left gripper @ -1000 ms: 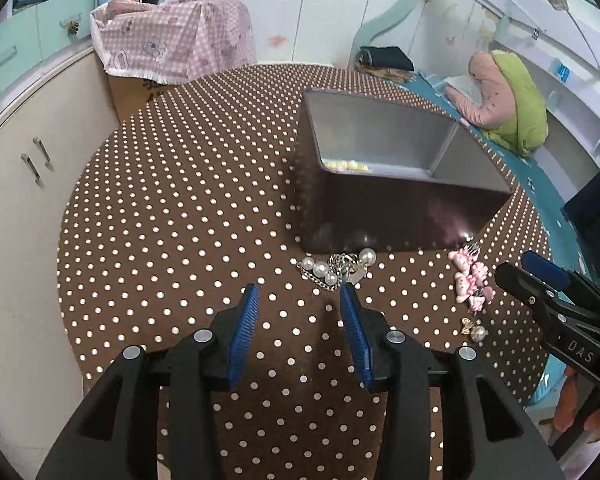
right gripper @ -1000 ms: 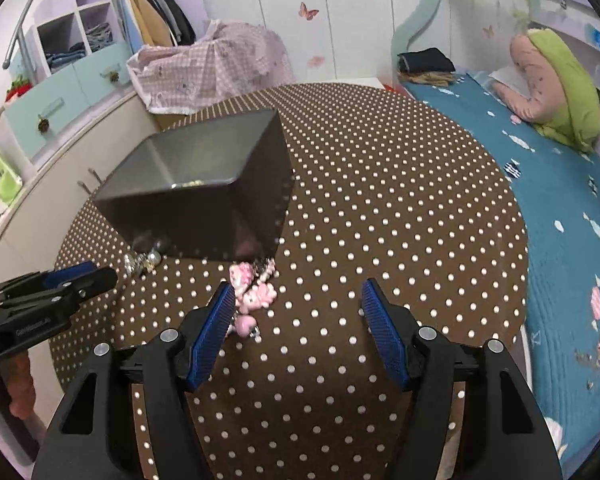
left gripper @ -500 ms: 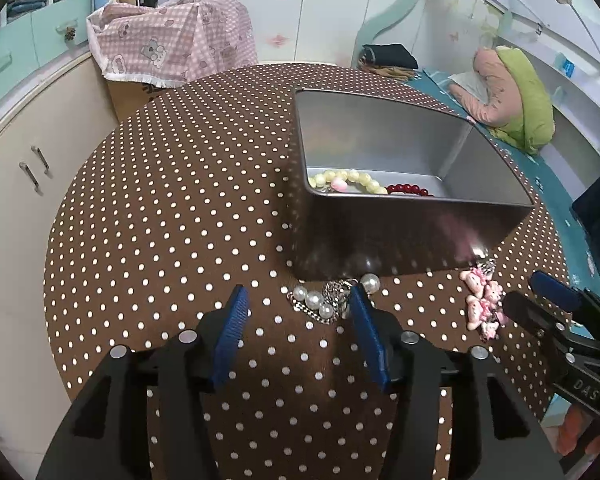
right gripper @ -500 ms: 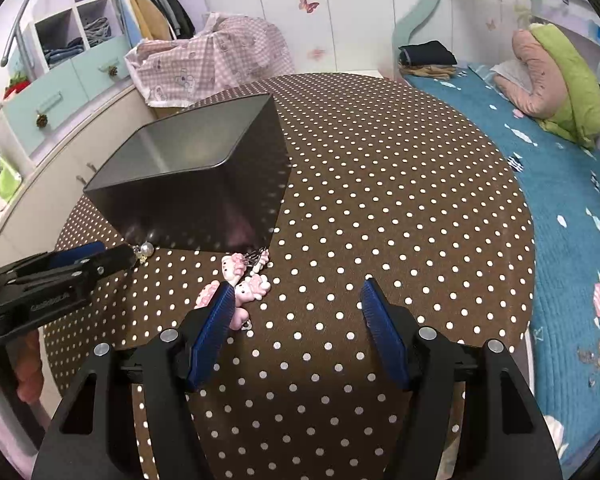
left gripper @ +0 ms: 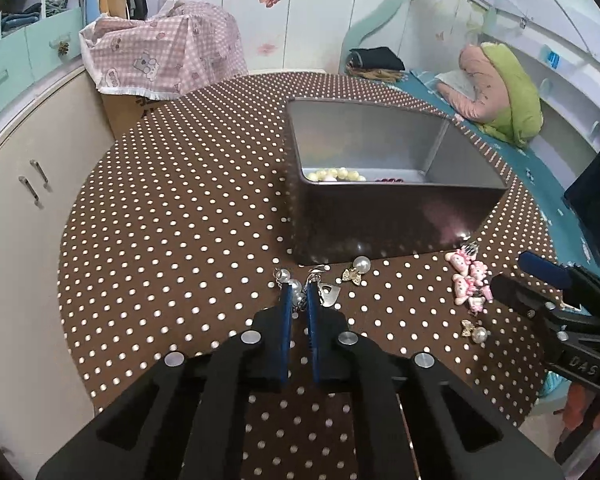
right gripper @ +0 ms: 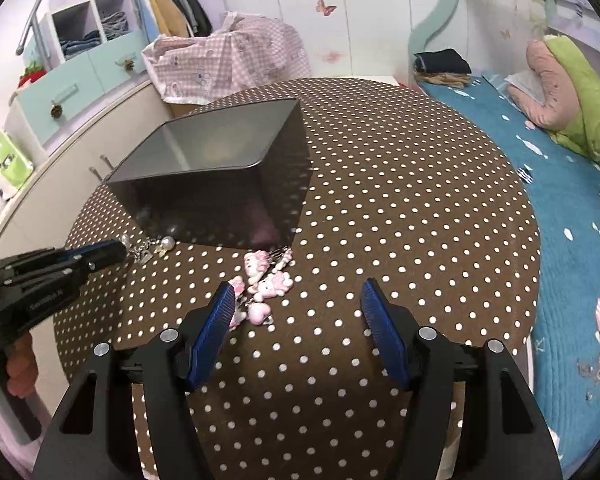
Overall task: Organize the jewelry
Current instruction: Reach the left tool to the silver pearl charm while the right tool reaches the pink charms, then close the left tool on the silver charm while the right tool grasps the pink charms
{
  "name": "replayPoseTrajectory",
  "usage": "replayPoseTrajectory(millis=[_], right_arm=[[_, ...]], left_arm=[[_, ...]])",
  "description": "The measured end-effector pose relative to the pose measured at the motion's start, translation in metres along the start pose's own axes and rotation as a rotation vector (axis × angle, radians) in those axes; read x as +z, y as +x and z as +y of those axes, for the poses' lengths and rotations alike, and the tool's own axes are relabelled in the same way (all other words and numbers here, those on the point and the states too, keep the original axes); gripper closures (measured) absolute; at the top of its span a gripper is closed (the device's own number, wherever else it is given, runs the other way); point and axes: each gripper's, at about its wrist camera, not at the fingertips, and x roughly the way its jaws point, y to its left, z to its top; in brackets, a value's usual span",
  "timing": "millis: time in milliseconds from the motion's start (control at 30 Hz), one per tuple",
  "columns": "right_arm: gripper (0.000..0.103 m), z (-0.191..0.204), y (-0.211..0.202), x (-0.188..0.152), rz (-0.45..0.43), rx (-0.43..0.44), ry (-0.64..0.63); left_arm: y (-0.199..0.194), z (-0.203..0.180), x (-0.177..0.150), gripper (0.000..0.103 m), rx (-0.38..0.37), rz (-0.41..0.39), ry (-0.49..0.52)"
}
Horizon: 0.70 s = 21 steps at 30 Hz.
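My left gripper (left gripper: 299, 292) is shut on a pearl and chain bracelet (left gripper: 298, 295) that lies on the dotted table in front of the metal tin (left gripper: 380, 216); a heart charm (left gripper: 330, 294) and a loose pearl (left gripper: 361, 265) lie beside it. The tin holds cream beads (left gripper: 334, 176) and red beads. Pink cartoon charms (right gripper: 266, 280) lie by the tin's corner, just ahead of my open, empty right gripper (right gripper: 298, 304). The left gripper also shows in the right wrist view (right gripper: 100, 254).
A small pearl earring (left gripper: 476, 332) lies near the table's right edge. The round brown dotted table (right gripper: 400, 208) ends close behind both grippers. A cabinet stands to the left, a bed with a blue cover (right gripper: 572, 200) to the right.
My left gripper has moved onto the pearl and chain bracelet and shut on it. My right gripper has stayed open, edging slightly toward the pink charms.
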Motion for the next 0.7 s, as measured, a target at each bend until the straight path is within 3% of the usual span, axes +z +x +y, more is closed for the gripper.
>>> replayPoseTrajectory(millis=[233,400,500,567,700], right_arm=[[0.039,0.011,-0.005,-0.007,0.006,0.030,-0.044],[0.041,0.026,-0.003,-0.012,0.018,0.060,-0.088],[0.058,0.031,0.002,-0.012,0.027,0.054,-0.110],[0.059,0.034,0.005,-0.012,0.029,0.068,-0.128],[0.082,0.036,0.008,-0.010,0.032,0.055,-0.149]], left_arm=[[-0.027,0.007,-0.002,0.097,-0.011,-0.056,-0.007],[-0.030,0.009,-0.005,0.097,-0.020,-0.051,-0.014],[-0.026,0.009,-0.006,0.097,-0.023,-0.036,-0.019],[-0.022,0.010,-0.005,0.097,-0.024,-0.026,-0.025],[-0.019,0.011,-0.007,0.097,-0.020,-0.019,-0.039]])
